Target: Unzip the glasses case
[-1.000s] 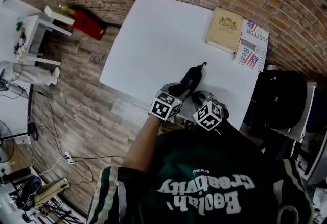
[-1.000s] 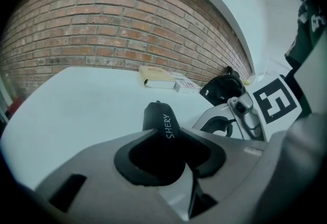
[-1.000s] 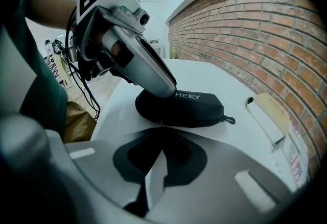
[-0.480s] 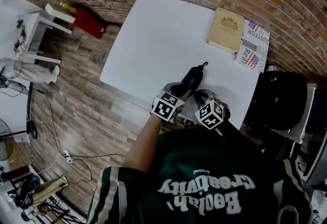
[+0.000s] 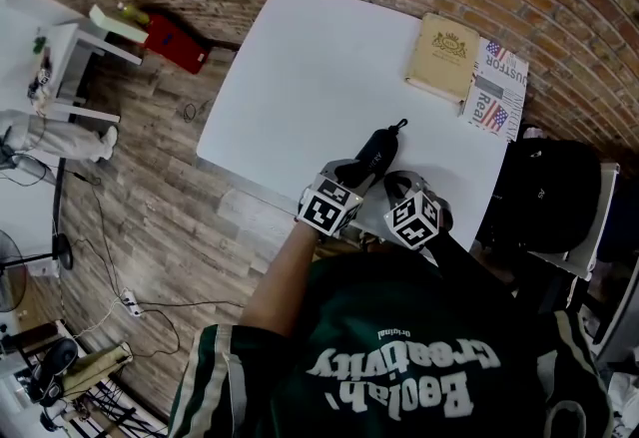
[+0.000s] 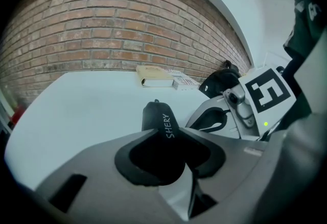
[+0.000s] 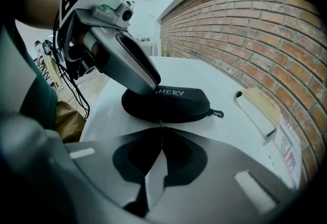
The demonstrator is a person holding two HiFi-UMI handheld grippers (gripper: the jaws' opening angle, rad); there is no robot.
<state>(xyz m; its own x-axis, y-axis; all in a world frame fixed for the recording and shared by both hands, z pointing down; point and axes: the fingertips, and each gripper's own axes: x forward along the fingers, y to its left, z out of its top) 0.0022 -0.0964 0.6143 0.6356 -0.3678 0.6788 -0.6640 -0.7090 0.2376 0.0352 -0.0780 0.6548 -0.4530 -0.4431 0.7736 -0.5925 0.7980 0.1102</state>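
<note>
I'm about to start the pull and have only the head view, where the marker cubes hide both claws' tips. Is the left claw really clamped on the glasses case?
Observer: Yes; the left gripper view shows the left claw closed on the near end of the glasses case.
Operator: And the right claw?
Observer: The right gripper view shows the right claw shut, with the thin zipper pull apparently pinched at its tips.
Operator: Has the zipper opened at all?
Observer: In that view the case's side facing the right claw shows no gap; it looks closed.
</note>
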